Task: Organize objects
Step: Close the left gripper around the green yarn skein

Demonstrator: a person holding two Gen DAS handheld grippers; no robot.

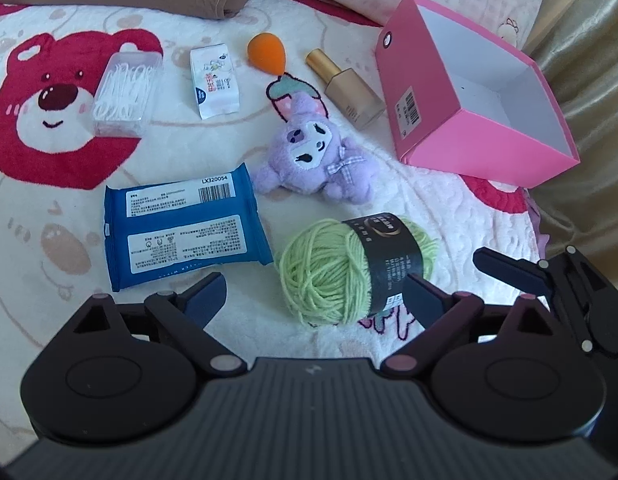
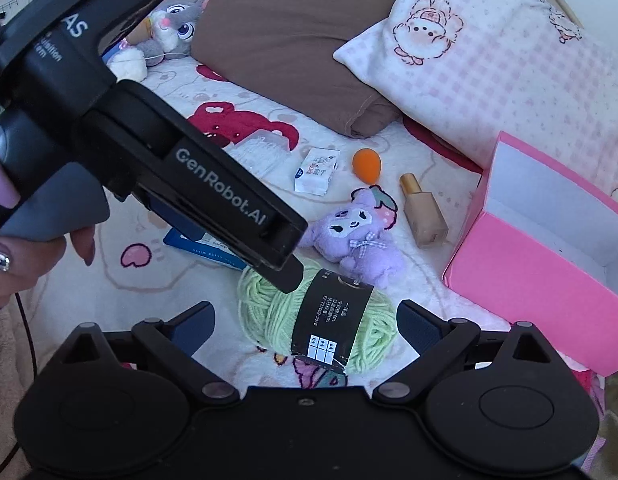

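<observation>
Left gripper (image 1: 315, 292) and right gripper (image 2: 305, 324), both spread wide and empty, flank the green yarn ball (image 1: 349, 268) at lower centre, pink box (image 1: 481, 92) upper right.

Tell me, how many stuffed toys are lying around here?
2. A purple plush lies mid-blanket, beside the green yarn; a grey bunny plush sits far back by the brown pillow. The gripper's body may hide others.

On the bed: one green yarn ball (image 1: 351, 270), one purple plush (image 1: 315, 156), one blue wipes pack (image 1: 185, 230), one gold-capped bottle (image 1: 347, 88), one orange sponge (image 1: 267, 52), one small tissue pack (image 1: 215, 80), one clear floss-pick box (image 1: 127, 94), one pink box (image 1: 475, 92), two pillows.
</observation>
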